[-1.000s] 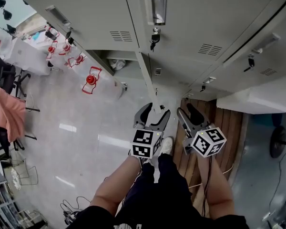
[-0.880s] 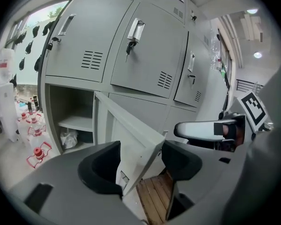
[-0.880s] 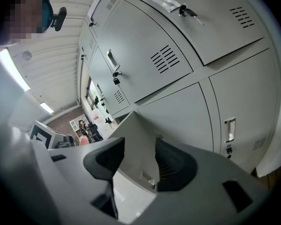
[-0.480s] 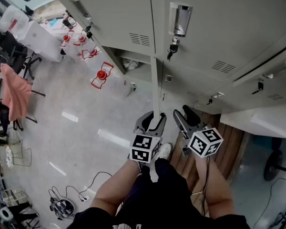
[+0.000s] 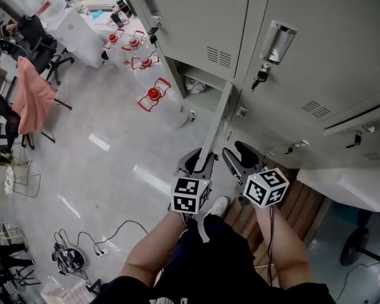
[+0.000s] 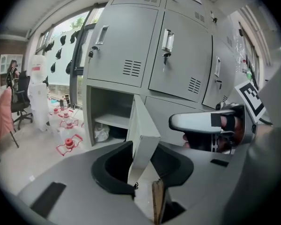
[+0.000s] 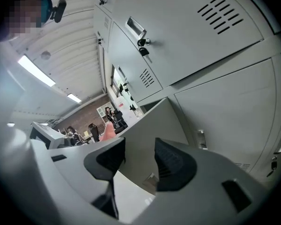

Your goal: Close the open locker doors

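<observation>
One lower locker door (image 5: 220, 116) stands open, seen edge-on below the closed grey lockers (image 5: 304, 49). Its free edge (image 6: 143, 125) runs between the jaws of my left gripper (image 5: 201, 160) (image 6: 144, 165), which have just been closing and now press on it from both sides. Behind the door the open compartment (image 6: 107, 121) holds a crumpled white bag on its floor. My right gripper (image 5: 239, 157) (image 7: 139, 161) hovers just right of the door, open with nothing between its jaws; the door's flat face (image 7: 150, 125) fills the view behind them. The right gripper (image 6: 201, 122) also shows in the left gripper view.
Water jugs with red handles (image 5: 153, 95) stand on the floor left of the lockers. A chair draped in pink cloth (image 5: 35, 97) and cables (image 5: 76, 252) lie further left. A wooden slatted platform (image 5: 291, 201) sits under the right lockers. The person's legs are below the grippers.
Both grippers have moved forward to the open door. The left jaws have narrowed from wide apart onto the door's edge. The head view has swung so the lockers sit further right.
</observation>
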